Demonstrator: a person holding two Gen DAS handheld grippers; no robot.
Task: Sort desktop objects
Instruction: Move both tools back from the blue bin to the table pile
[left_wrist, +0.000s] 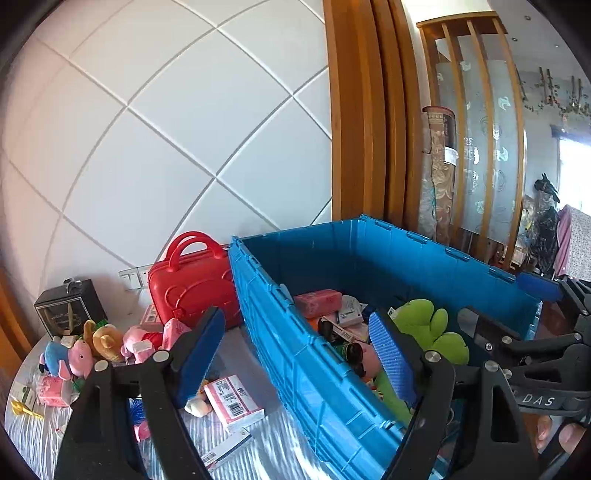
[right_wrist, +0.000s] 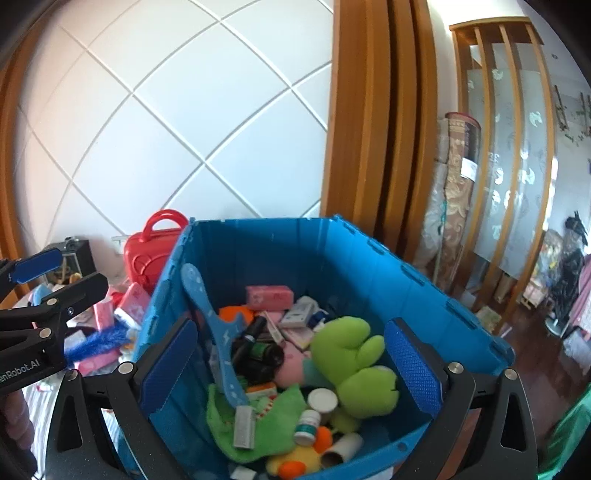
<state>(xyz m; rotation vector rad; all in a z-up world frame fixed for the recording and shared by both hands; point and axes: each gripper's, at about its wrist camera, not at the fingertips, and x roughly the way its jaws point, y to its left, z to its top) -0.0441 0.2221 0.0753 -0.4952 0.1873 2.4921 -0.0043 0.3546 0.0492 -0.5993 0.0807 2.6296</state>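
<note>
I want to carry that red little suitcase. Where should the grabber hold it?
Best guess: by the two looped handles on top of the red suitcase. It stands upright beside the blue crate, so come down from above. The loops are thin enough to pinch, while the body looks wide, hard and smooth.

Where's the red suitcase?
In the left wrist view, the red suitcase stands on the table against the white wall, just left of the blue crate.
</note>
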